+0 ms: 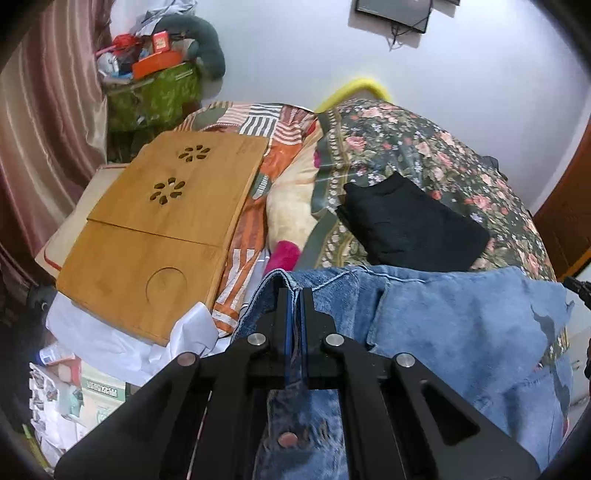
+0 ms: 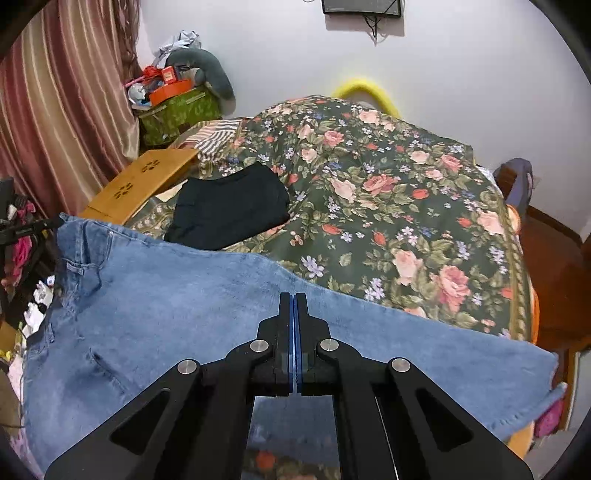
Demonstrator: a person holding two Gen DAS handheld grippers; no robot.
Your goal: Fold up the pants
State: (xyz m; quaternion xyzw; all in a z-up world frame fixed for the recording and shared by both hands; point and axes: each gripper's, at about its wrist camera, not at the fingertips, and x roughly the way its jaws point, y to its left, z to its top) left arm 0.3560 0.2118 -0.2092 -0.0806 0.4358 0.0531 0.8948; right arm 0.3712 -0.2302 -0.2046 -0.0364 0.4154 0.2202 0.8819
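Floral bedspread (image 2: 388, 206), folded black garment (image 2: 229, 208) upon it, bamboo tray (image 1: 162, 221), perhaps a monitor (image 2: 362, 7)

Light blue denim pants (image 2: 177, 295), faded, with a stitched pocket near the waist and a frayed hem at the far right end. They are lifted and stretched sideways as a broad sheet, hanging just in front of the near edge of a bed. A metal waist button (image 1: 288, 439) shows at the left end.

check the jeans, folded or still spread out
Spread, not folded: the jeans hang as one wide sheet. The left gripper pinches the waistband, the right gripper an edge.
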